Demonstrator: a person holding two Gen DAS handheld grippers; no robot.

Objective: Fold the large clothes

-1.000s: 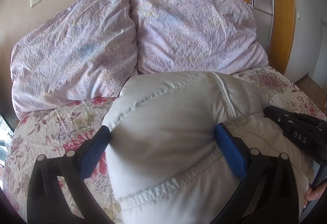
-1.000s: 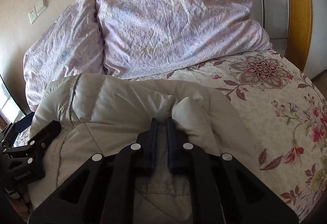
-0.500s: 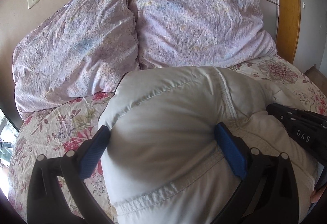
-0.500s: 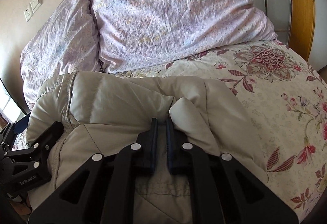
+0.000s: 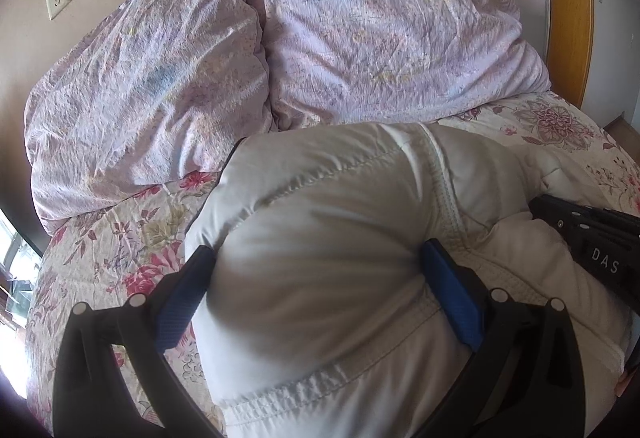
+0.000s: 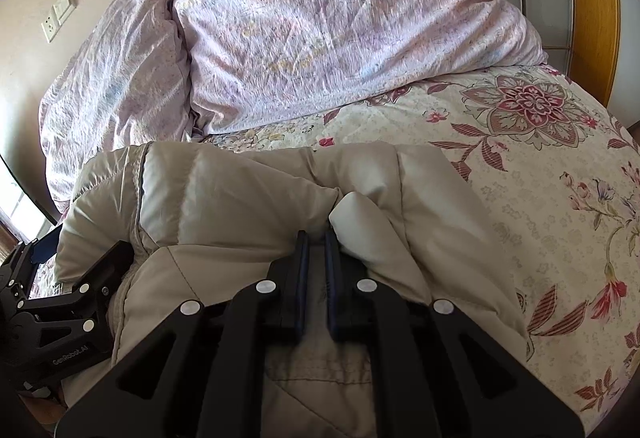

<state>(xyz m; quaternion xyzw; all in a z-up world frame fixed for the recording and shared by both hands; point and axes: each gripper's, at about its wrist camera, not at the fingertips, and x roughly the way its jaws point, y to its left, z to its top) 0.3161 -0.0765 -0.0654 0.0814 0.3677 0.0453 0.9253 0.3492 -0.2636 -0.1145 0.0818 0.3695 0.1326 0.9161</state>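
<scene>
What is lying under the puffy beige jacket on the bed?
The floral bedspread shows around the jacket and runs beneath it. Whether anything else lies under it cannot be seen, since the jacket covers that area.

The right black tongs [image 6: 314, 238], blue-padded, pinch a fold of the puffy beige quilted jacket [image 6: 240, 194] lying on the floral-printed bed cover [image 6: 540, 174]. The left black tongs [image 6: 80, 290] sit at the jacket's left edge. Two crumpled lilac pillows [image 6: 320, 18] lean against the wall.
</scene>
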